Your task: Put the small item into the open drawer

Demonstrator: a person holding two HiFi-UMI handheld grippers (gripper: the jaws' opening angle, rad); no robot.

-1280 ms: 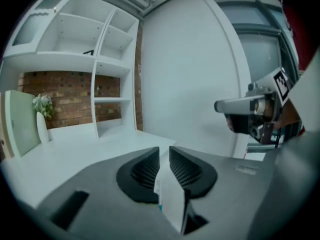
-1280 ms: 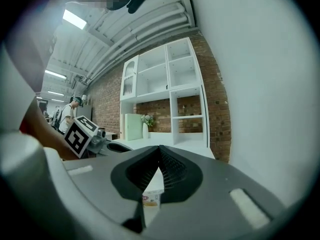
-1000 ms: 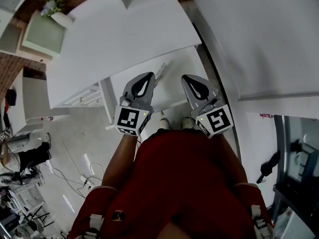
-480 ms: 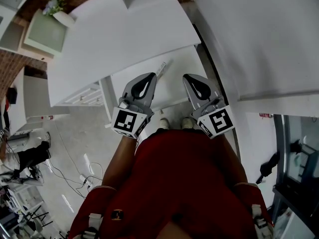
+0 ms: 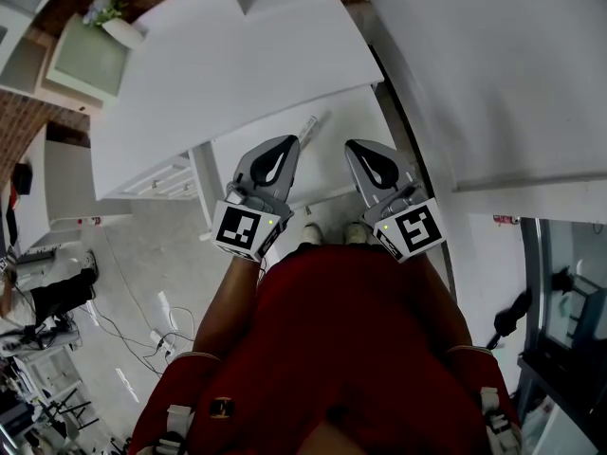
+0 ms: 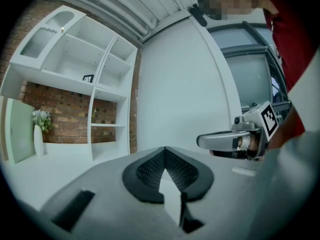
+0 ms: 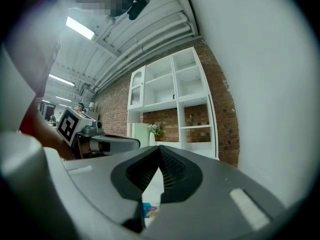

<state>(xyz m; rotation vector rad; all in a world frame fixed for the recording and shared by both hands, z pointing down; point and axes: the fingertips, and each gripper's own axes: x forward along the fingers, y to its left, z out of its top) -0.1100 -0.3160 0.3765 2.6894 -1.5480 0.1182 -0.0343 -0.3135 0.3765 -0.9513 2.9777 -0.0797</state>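
In the head view a person in red holds both grippers side by side, jaws pointing away, over a low white pulled-out surface [image 5: 327, 164] under the desk top. My left gripper [image 5: 289, 141] is shut and holds nothing; its tips meet in the left gripper view [image 6: 165, 149]. My right gripper [image 5: 353, 146] is also shut and holds nothing [image 7: 160, 148]. A thin pale small item [image 5: 308, 124] lies on the low surface just beyond the left jaws. Through the hollow under the right jaws a small colourful packet [image 7: 149, 210] shows; I cannot tell where it lies.
A white desk top [image 5: 218, 64] runs ahead, with a vase of flowers [image 5: 104, 17] and a pale green panel [image 5: 81, 64] at its far left. A white wall [image 5: 493, 64] stands close on the right. White shelves [image 6: 75, 59] on brick stand behind. Cables [image 5: 142, 320] lie on the floor at left.
The left gripper has drifted slightly to the left. Nothing else differs.
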